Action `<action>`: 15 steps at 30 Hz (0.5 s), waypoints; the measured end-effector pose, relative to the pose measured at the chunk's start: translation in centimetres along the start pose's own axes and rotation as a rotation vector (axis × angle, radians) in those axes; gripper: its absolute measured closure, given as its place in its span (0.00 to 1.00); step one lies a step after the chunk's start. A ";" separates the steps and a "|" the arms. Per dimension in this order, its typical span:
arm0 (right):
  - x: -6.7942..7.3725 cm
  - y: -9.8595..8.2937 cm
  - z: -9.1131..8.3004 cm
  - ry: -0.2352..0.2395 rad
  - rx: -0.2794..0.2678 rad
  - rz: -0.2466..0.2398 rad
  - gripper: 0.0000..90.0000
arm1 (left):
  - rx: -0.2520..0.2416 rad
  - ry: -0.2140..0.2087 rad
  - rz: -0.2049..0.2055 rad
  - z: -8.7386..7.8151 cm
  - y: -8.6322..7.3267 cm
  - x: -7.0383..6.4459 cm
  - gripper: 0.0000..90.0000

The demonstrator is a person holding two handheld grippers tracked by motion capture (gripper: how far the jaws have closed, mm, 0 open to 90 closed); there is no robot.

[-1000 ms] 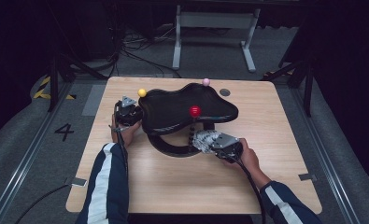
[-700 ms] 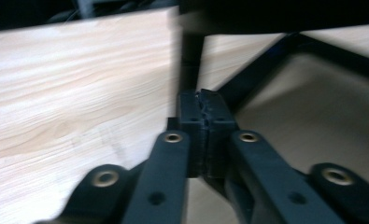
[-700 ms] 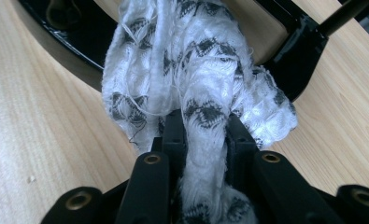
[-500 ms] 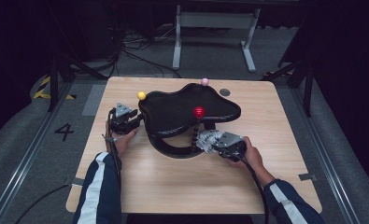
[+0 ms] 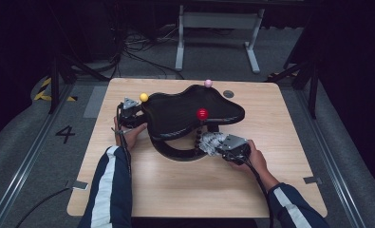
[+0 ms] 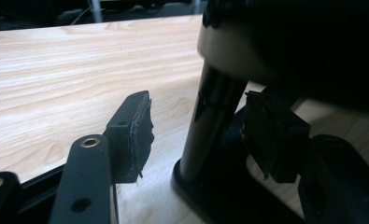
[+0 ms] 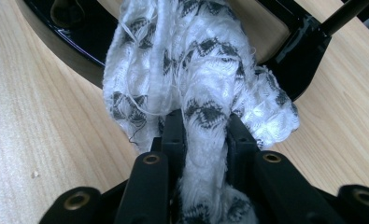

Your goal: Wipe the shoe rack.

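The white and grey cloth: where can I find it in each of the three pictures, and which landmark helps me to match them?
High view: the cloth sits right of centre, at the tip of the right gripper, against the black stand.
Right gripper view: the cloth spreads over the centre, pinched between the jaws.
Left gripper view: it is not there; a stand post stands between the open jaws.
Shared landmark: the glossy black stand on the wooden table.
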State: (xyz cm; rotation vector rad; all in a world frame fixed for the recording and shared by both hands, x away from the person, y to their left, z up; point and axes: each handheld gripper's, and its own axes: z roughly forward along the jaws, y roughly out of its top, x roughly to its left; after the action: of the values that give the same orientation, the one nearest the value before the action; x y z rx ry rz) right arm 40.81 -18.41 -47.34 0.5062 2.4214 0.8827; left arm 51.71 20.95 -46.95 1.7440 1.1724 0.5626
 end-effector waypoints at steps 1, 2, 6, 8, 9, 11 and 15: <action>-0.1 0.0 -0.1 0.004 0.003 -0.002 0.83 | 0.002 0.004 -0.003 0.0 0.0 0.0 0.52; -0.1 0.0 -0.1 0.003 0.004 0.000 0.83 | 0.003 0.005 -0.005 0.0 0.1 0.0 0.59; -0.1 -0.1 -0.1 0.003 0.006 0.001 0.83 | 0.008 -0.037 0.010 -0.2 0.0 0.0 0.72; -0.1 -0.1 -0.2 -0.001 0.011 -0.005 0.83 | 0.029 -0.042 0.038 -0.8 0.0 -0.1 0.80; -0.1 -0.1 -0.2 -0.003 0.013 -0.003 0.83 | 0.026 -0.059 0.035 -1.0 -0.1 0.0 0.81; -0.2 -0.2 -0.3 -0.002 0.015 -0.007 0.83 | 0.028 -0.064 0.046 -1.5 -0.4 0.0 0.80; -0.3 -0.4 -0.5 0.002 0.021 -0.006 0.83 | 0.034 -0.076 0.073 -2.5 -0.9 -0.3 0.81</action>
State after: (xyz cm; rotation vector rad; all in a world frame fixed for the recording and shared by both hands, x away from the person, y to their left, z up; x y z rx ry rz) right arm 40.69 -19.06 -47.17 0.5059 2.4345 0.8569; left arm 49.26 21.92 -46.58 1.8272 1.0739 0.5182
